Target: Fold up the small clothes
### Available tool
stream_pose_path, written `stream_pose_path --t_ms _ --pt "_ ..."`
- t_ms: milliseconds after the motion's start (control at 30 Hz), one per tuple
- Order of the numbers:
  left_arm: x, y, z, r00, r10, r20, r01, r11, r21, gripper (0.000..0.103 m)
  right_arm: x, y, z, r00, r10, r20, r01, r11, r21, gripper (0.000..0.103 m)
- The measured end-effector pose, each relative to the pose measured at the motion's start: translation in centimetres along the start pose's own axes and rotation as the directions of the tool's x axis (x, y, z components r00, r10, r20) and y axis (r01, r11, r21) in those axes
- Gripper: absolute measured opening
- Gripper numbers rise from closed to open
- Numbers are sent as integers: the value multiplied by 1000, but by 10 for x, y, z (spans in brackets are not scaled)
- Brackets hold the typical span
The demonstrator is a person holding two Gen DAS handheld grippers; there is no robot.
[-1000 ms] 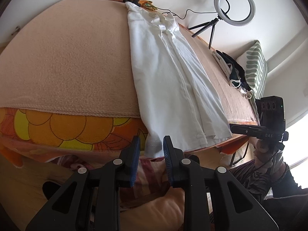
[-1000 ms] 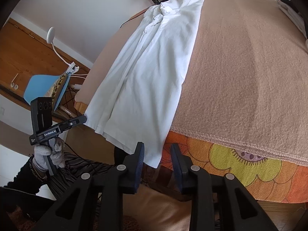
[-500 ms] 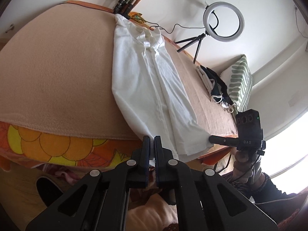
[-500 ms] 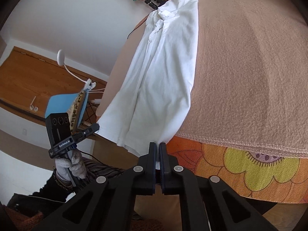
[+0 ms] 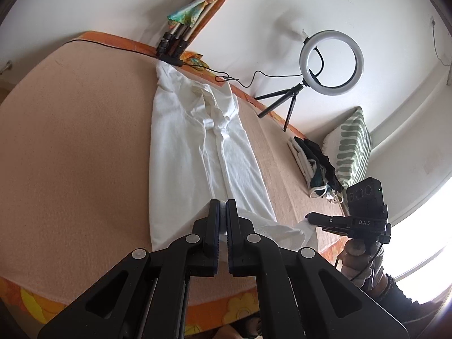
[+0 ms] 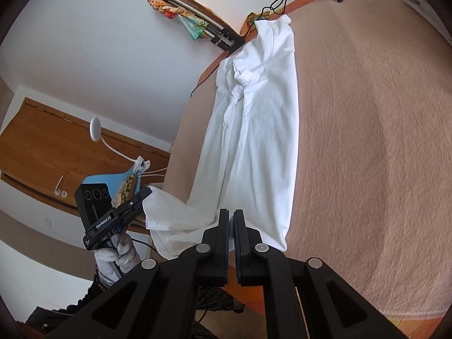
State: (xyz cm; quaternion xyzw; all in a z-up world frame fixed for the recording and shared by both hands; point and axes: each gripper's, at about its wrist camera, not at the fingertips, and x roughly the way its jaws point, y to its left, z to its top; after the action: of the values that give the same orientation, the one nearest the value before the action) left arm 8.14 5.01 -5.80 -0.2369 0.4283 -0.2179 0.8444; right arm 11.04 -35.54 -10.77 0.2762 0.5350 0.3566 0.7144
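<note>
A white collared shirt (image 5: 203, 152) lies lengthwise on the beige blanket (image 5: 79, 147), collar at the far end. My left gripper (image 5: 222, 206) is shut on the near hem, with white cloth pinched between its pads. In the right wrist view my right gripper (image 6: 232, 217) is shut on the other hem corner of the shirt (image 6: 260, 130). Each gripper also shows in the other's view, the right gripper (image 5: 310, 217) and the left gripper (image 6: 146, 193) both holding the hem lifted above the blanket (image 6: 367, 141). The hem sags between them.
A ring light on a small tripod (image 5: 331, 62) stands at the far right of the bed. Beside it are a striped pillow (image 5: 353, 152) and a pile of dark and white clothes (image 5: 316, 166). Folded tripod legs (image 5: 175, 42) and a black cable (image 5: 237, 82) lie near the collar.
Both grippers closed on the hem that hung over the bed's front edge. They then lifted it and carried it over the blanket towards the collar.
</note>
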Motion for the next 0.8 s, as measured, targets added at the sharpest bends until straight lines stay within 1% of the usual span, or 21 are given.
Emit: stream_pose_path --t_ms 100,267,367,500,533,567,633,700,767,800 --pt "12 9 16 999 32 10 -32 999 -10 3 9 -6 23 1000 -9 17 8 1000 26 1" --pt "37 22 35 998 66 -7 -67 998 -16 3 31 -15 54 999 -51 16 50 997 54 1" --pt "51 28 42 995 94 -17 -94 996 -10 3 42 -19 68 997 -81 19 80 995 58 1" --pt "60 36 45 995 99 -31 -100 995 -23 3 49 -24 79 992 -122 21 121 991 53 1" --pt "62 37 45 995 97 -33 -98 995 -29 3 49 -26 81 993 -120 21 118 991 60 1" --pt "62 38 46 993 113 -31 -114 993 -31 4 50 -27 83 993 -119 23 117 991 68 1" --pt "59 41 48 990 142 -16 -142 989 -36 11 50 -30 86 991 -132 32 130 989 71 1" --pt "52 44 51 988 157 5 -157 987 -43 22 46 -32 88 986 -157 49 153 986 72 5" --pt "44 48 50 989 147 21 -146 989 -38 25 38 -32 89 980 -188 70 185 981 51 11" --pt "42 48 47 988 151 14 -151 988 -20 25 34 -30 88 975 -206 80 204 978 31 25"
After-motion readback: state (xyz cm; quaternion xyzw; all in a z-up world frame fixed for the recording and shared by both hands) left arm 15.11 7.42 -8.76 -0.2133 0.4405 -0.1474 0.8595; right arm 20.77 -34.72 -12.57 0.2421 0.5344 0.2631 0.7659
